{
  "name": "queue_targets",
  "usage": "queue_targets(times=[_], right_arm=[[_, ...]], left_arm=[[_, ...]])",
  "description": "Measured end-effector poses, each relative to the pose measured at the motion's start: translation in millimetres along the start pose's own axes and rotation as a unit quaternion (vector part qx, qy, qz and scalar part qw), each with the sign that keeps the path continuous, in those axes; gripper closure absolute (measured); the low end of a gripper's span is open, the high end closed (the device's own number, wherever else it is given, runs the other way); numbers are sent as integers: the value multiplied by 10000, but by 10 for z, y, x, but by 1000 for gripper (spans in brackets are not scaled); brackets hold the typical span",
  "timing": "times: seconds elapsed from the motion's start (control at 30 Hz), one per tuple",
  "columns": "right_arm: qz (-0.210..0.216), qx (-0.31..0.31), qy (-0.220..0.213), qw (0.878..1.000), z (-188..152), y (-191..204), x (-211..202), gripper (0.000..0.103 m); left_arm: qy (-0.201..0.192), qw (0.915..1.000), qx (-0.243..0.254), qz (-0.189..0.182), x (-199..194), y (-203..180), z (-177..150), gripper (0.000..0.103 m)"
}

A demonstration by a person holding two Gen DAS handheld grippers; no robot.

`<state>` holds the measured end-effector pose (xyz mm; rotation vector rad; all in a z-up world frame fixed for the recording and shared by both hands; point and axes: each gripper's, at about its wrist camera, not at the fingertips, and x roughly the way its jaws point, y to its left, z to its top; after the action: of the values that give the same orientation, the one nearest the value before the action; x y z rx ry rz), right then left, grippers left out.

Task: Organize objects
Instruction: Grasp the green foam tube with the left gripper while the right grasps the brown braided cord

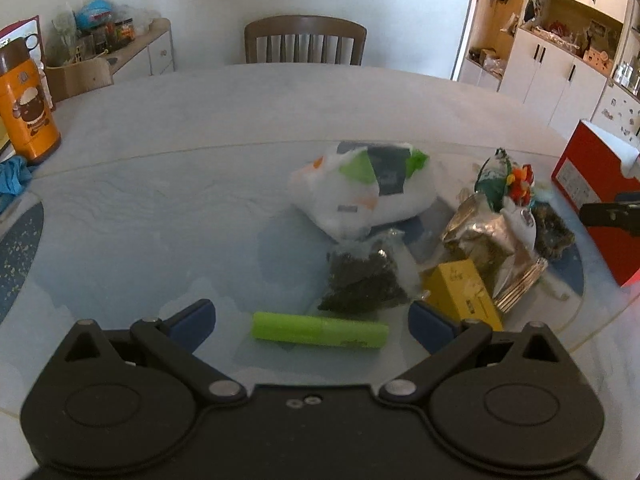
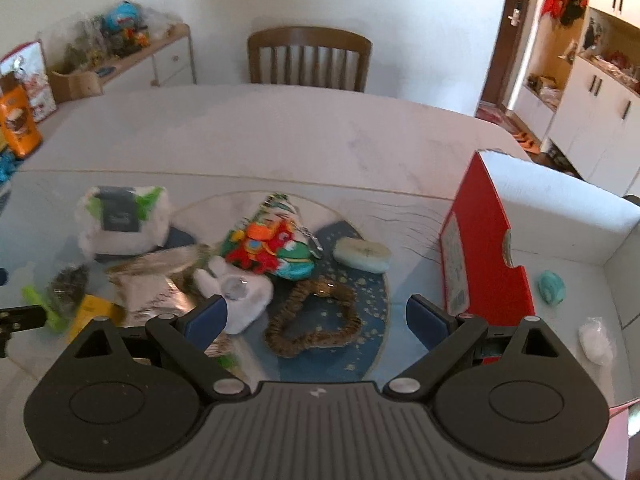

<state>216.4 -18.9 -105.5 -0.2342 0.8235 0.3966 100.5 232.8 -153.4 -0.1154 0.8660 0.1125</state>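
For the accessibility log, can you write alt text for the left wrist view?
The open left gripper hovers low over a glass-topped table, with a lime-green plastic tube lying crosswise between its blue fingertips. Behind it sit a clear bag of dark dried leaves, a yellow cardboard box and a white plastic bag.

No legible text, label or number anywhere

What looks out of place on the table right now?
Nothing is spilled or broken. The loose items sit in an untidy heap: a silver foil bag lies crumpled under a white plush toy, beside a wicker heart. The red box already holds a teal item and a white one.
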Motion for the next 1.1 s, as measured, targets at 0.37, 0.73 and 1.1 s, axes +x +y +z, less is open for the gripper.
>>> queue_targets(times=[0.37, 0.73, 1.1], right_arm=[[116, -134, 348, 9992, -25, -7, 335, 18], [190, -145, 659, 9975, 7, 61, 585, 52], [291, -220, 726, 9967, 14, 117, 647, 73]], left_arm=[[147, 9998, 121, 35, 134, -29, -44, 1], [232, 9995, 178, 112, 231, -58, -66, 12], [162, 9994, 260, 186, 227, -89, -59, 23]])
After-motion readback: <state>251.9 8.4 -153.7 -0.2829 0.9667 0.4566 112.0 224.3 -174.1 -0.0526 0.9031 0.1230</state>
